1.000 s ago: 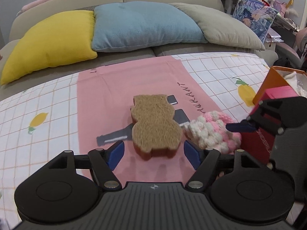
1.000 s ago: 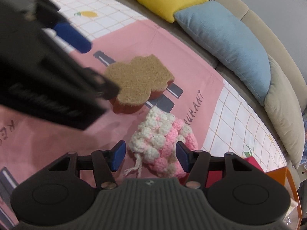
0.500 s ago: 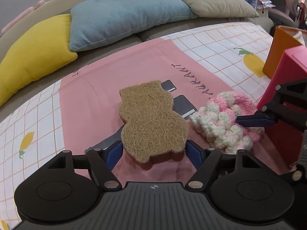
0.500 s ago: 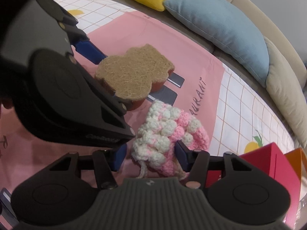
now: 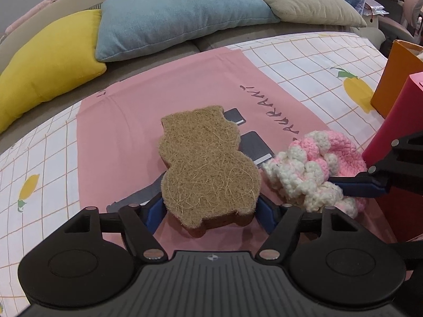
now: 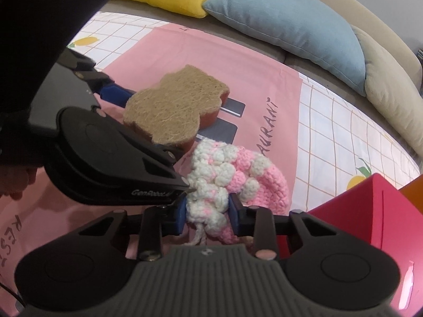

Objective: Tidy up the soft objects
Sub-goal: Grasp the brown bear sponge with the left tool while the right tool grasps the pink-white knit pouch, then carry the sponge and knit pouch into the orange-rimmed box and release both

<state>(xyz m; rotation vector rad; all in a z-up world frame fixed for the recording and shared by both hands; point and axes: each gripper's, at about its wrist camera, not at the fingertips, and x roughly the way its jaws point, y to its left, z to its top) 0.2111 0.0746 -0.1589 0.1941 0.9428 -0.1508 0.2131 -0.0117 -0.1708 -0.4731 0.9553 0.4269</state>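
Sponge [image 5: 208,166] — between left tongs [image 5: 208,211]

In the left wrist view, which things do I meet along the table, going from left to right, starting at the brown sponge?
Sponge → crochet piece → red box, with the orange box behind it.

left wrist: close, angled down over sponge [image 5: 208,169] | right wrist: close, angled down over knit [image 6: 227,182] | shared: sponge, knit, cushions
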